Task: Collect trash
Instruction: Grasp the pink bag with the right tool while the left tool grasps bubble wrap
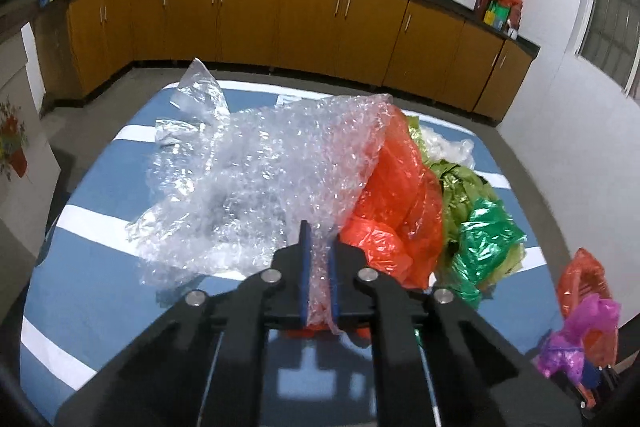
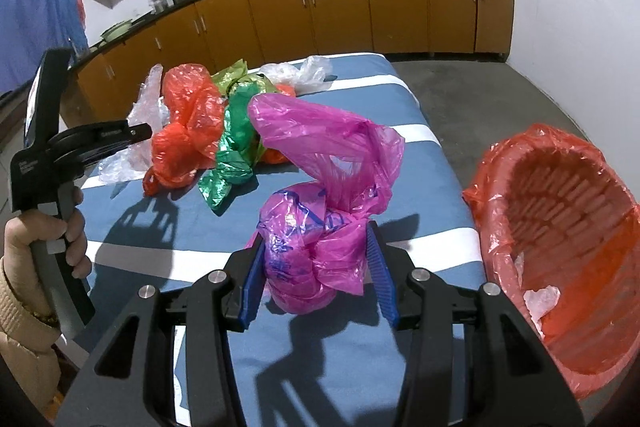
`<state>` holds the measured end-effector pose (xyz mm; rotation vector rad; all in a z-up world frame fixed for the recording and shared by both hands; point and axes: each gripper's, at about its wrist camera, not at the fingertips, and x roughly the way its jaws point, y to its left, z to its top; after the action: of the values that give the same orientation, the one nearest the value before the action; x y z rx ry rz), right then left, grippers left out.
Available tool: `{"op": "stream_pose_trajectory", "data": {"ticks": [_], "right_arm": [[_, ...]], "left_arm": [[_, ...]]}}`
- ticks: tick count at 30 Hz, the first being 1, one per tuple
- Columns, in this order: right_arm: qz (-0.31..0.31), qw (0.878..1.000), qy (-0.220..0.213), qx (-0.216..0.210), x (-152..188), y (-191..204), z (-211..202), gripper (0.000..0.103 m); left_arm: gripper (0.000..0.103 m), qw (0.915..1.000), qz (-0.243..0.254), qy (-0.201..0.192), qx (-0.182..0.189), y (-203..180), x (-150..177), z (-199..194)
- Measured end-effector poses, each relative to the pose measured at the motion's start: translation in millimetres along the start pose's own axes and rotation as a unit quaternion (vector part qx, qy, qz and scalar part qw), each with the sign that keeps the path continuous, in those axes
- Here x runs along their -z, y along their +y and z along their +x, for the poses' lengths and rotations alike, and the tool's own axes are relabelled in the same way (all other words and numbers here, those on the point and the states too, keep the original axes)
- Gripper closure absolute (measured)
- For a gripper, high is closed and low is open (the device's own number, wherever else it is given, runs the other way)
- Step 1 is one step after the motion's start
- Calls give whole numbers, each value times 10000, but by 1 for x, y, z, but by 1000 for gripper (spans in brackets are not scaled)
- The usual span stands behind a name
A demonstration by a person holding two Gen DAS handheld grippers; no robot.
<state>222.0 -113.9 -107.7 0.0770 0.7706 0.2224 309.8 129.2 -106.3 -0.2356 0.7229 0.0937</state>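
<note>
1. A blue table (image 2: 404, 95) with white stripes is shown in front of brown cabinets (image 1: 312, 23).
2. A basket (image 2: 568, 219) lined with red film is seen just off the table's right edge.
3. Bubble wrap (image 1: 256, 179) is clenched in the left gripper (image 1: 319, 267), beside red (image 1: 400, 195) and green (image 1: 488, 239) bags.
4. A pink bag (image 2: 316, 227) is grasped by the right gripper (image 2: 316, 267) near the right edge.

right tongs (image 2: 316, 267) grip a pink bag (image 2: 320, 195) beside the red-lined basket (image 2: 560, 227).
</note>
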Motion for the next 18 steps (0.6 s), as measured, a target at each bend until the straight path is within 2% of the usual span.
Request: {"op": "stream_pose_trajectory", "data": {"ticks": [11,18], "right_arm": [[-28,9994,-335,34,-4,0,-32,56],[-2,9986,-523,57,-5,-3,-50,56]], "left_arm": [[98,9980,157,-534,304,12,9,-76],[99,9944,406,-783,576,1,10,-125]]}}
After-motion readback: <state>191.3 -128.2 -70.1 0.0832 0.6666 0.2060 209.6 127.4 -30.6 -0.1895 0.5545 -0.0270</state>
